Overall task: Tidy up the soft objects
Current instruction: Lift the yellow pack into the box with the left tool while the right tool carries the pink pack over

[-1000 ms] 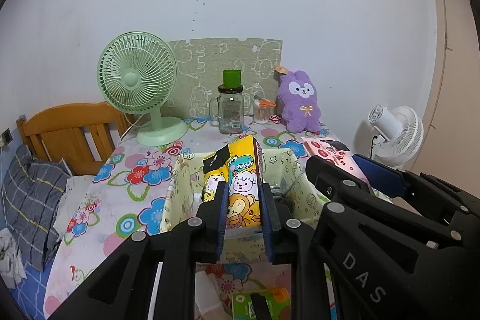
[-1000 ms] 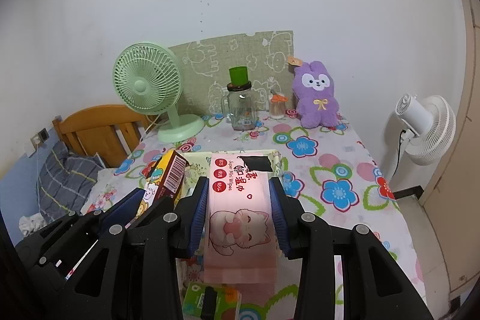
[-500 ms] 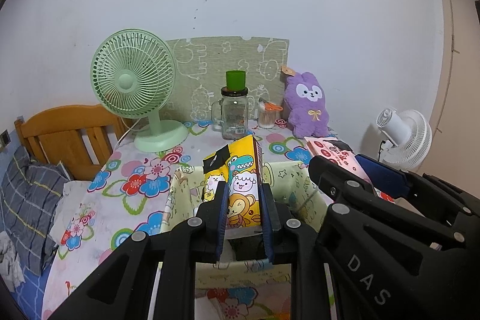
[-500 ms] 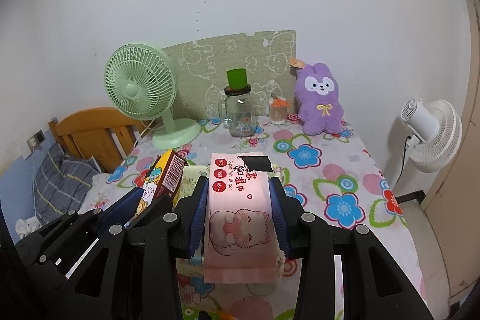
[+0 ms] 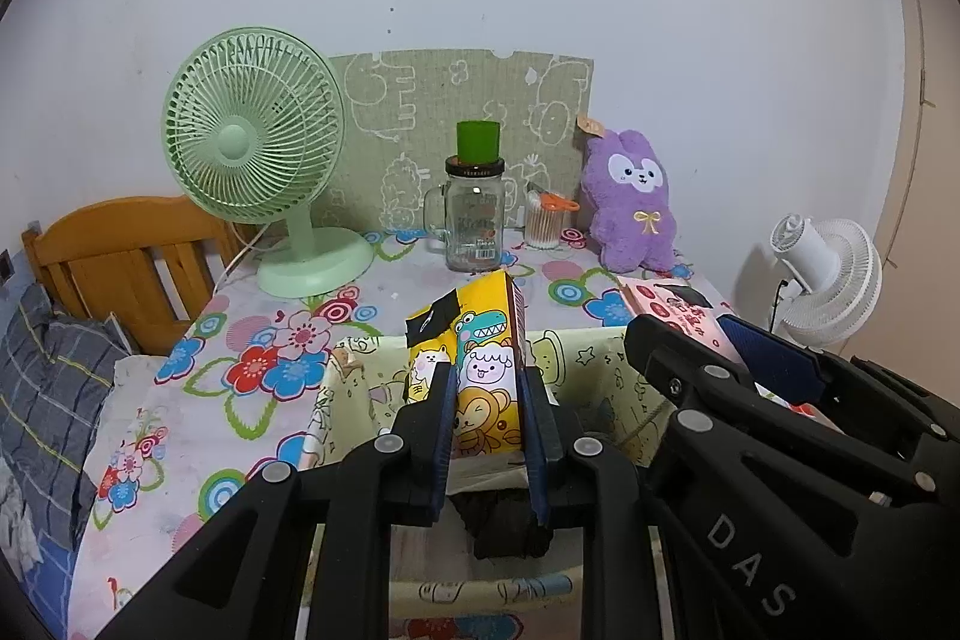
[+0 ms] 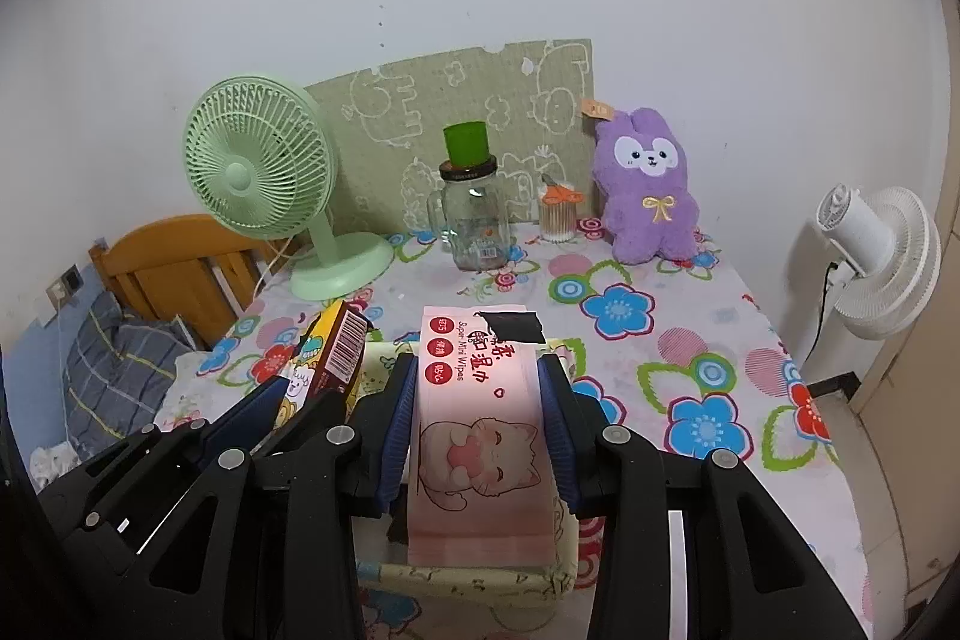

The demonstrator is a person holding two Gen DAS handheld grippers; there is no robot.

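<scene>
The left gripper (image 5: 487, 415) is clamped on a yellow cartoon-animal pack (image 5: 474, 364), its blue pads pressing both narrow sides while the pack stands upright between them. The right gripper (image 6: 478, 421) is clamped on a pink wet-wipes pack (image 6: 480, 430) with a laughing cat printed on it, the pads pressing its long edges as it lies flat, face up. Both packs hang above a pale fabric basket (image 5: 354, 382) printed with line drawings, which sits on the flower-patterned tablecloth (image 6: 690, 340); a dark item (image 5: 507, 520) lies inside the basket under the left gripper.

In the right wrist view, the left gripper with its yellow pack sits at about nine o'clock of the wipes. Farther out, at twelve o'clock, a glass mug jar (image 6: 477, 226) with a green cup (image 6: 467, 145) on its lid stands before a green patterned board (image 6: 468, 100). At eleven o'clock stands a green desk fan (image 6: 264, 172), at one o'clock a purple plush rabbit (image 6: 648, 190), and at three o'clock a white fan (image 6: 876, 256) off the table.
</scene>
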